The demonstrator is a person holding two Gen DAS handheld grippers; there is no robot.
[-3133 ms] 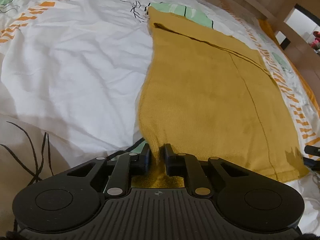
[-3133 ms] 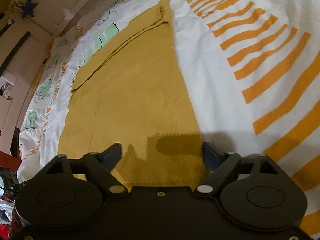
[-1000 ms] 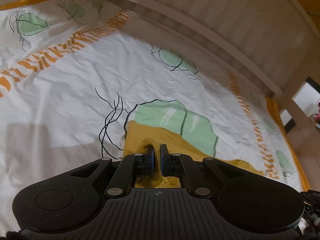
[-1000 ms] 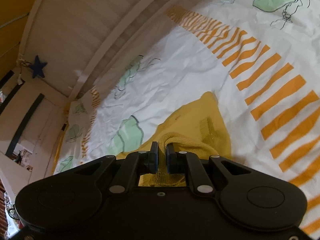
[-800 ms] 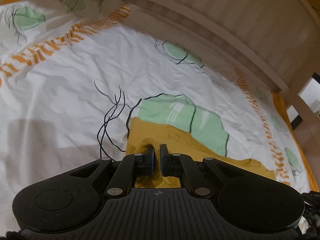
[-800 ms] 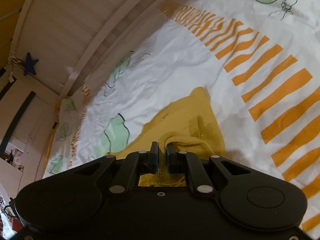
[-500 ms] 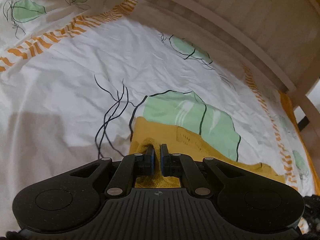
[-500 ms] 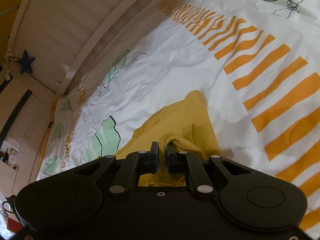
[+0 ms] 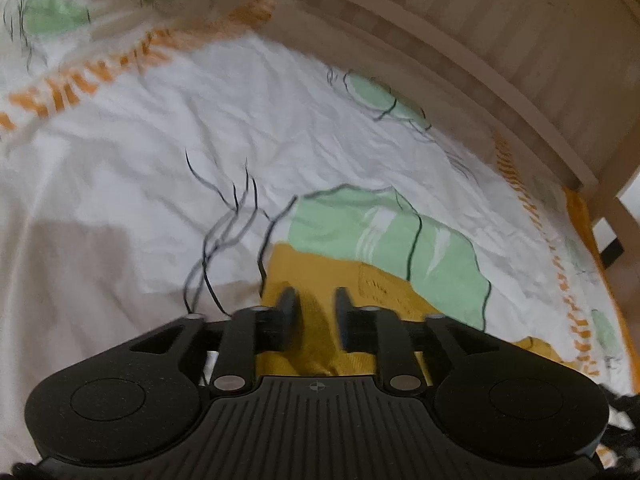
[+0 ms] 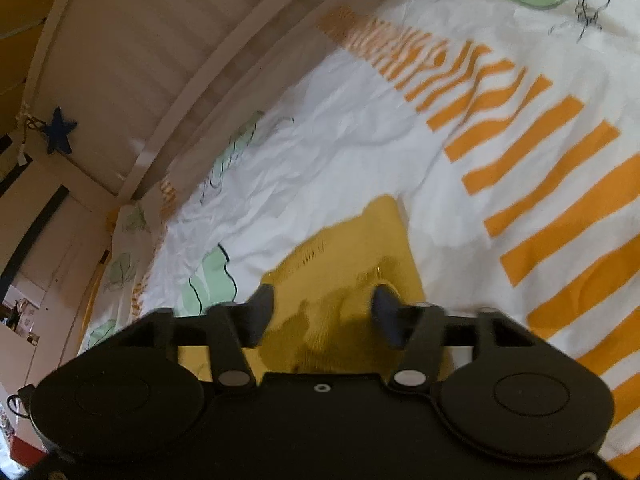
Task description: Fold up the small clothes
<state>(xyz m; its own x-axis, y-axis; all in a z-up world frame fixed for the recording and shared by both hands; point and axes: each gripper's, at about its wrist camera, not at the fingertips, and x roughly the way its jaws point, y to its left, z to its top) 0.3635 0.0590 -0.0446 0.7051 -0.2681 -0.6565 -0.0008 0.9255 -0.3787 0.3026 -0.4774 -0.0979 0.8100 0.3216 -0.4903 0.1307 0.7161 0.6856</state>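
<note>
A mustard-yellow knitted garment (image 9: 320, 276) lies folded over on the patterned bed cover. In the left wrist view my left gripper (image 9: 314, 300) is open just above the garment's far left corner, with nothing between its fingers. In the right wrist view the same garment (image 10: 360, 248) lies under my right gripper (image 10: 322, 300), which is open wide over the far right corner and holds nothing. The near part of the garment is hidden behind both gripper bodies.
The bed cover (image 9: 120, 168) is white with green leaf prints and orange stripes (image 10: 560, 184). A pale wooden slatted bed frame (image 9: 460, 40) runs along the far side. A dark blue star (image 10: 59, 130) hangs on the wall at left.
Both grippers were shut on the garment's edge, carrying it toward the far side. Now both have opened and let the cloth drop onto the layer below.
</note>
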